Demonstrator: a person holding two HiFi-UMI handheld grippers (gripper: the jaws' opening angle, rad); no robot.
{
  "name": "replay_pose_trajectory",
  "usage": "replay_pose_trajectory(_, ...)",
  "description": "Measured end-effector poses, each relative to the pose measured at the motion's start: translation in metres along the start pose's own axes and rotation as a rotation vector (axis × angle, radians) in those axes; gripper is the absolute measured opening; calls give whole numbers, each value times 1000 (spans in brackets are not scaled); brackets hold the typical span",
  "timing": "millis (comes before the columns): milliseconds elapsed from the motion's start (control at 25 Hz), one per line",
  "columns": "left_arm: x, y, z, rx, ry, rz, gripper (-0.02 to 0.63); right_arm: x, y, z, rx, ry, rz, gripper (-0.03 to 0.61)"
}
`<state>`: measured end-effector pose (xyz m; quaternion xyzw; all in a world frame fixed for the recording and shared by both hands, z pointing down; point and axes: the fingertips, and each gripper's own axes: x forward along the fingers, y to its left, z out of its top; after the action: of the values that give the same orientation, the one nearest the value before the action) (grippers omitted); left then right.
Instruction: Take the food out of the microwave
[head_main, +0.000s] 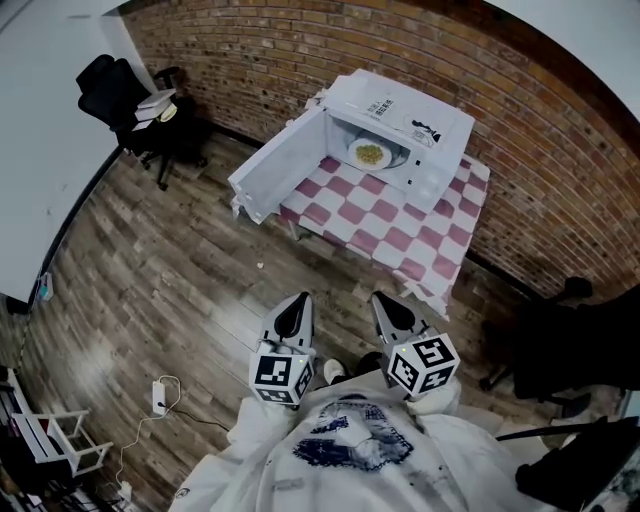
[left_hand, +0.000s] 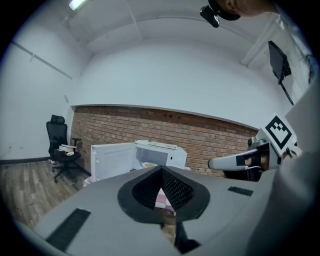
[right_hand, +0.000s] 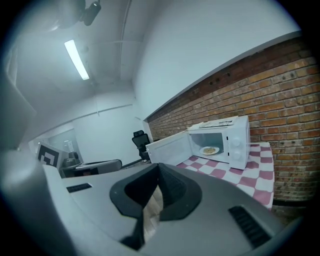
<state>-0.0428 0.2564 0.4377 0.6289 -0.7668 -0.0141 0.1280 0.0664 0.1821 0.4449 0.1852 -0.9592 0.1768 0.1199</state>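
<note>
A white microwave (head_main: 405, 122) stands on a table with a pink-and-white checked cloth (head_main: 400, 235), and its door (head_main: 275, 172) hangs open to the left. Inside is a white plate of yellowish food (head_main: 370, 153), also seen in the right gripper view as the plate (right_hand: 210, 150). My left gripper (head_main: 293, 318) and right gripper (head_main: 392, 312) are held side by side over the wooden floor, well short of the table. Both are shut with nothing in them. The left gripper view shows the microwave (left_hand: 160, 151) far ahead and the right gripper (left_hand: 235, 161) beside it.
A brick wall runs behind the table. A black office chair (head_main: 120, 92) stands at the far left beside a small stand with objects on it. A power strip with its cable (head_main: 160, 395) lies on the floor at the left. Another dark chair (head_main: 560, 350) is at the right.
</note>
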Motion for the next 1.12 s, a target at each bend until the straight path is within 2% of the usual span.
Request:
replay_pose_trajectory(320,8,25,-5,-27,13,7,8,30,9,3,-12,19,21,14)
replay_pose_trajectory(560,29,37,0,-17,27,-2,8,53,1,7,4,18,21,14)
replay_pose_trajectory(880,93,43,1,-4,61,-50,8,87,-49,18,39,17,-36,14)
replay_pose_trajectory(1120,159,45,14,21,79,-92,8,120,-95,41,60,9,-72,14)
